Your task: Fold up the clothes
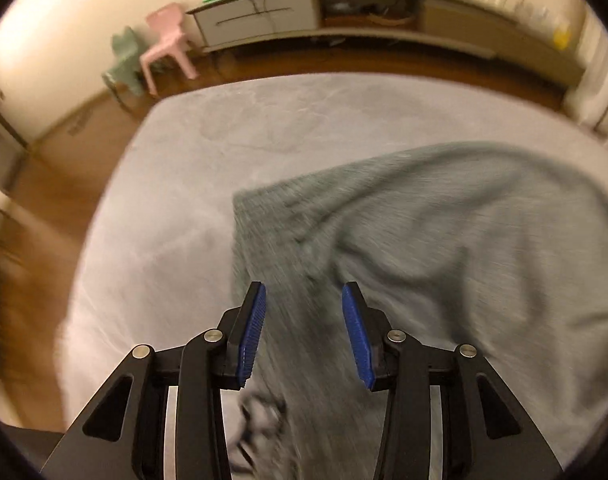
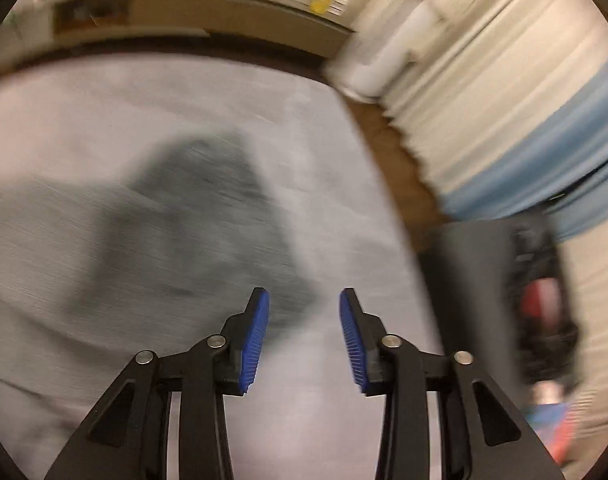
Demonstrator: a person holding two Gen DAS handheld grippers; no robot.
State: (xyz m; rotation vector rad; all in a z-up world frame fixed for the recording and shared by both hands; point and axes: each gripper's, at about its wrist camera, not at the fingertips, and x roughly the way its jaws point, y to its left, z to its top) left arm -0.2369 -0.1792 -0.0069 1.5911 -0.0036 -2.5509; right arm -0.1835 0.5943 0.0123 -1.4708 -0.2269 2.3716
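A grey-green knitted garment (image 1: pixel 443 232) lies spread and rumpled on the pale grey bed (image 1: pixel 224 128). My left gripper (image 1: pixel 304 292) hovers over the garment's near left part. Its blue pads stand apart, and the cloth runs beneath the gap without being pinched. In the right wrist view the same garment (image 2: pixel 192 208) shows as a dark blurred shape at centre left. My right gripper (image 2: pixel 304 296) is open over the bed cover (image 2: pixel 323 360), just right of the garment's near corner, with nothing between its pads.
A pink chair (image 1: pixel 166 40) and a green chair (image 1: pixel 124 64) stand on the wooden floor beyond the bed, next to a long low cabinet (image 1: pixel 264 12). Pale curtains (image 2: pixel 483 100) and a dark cluttered stand (image 2: pixel 543 300) are at the bed's right side.
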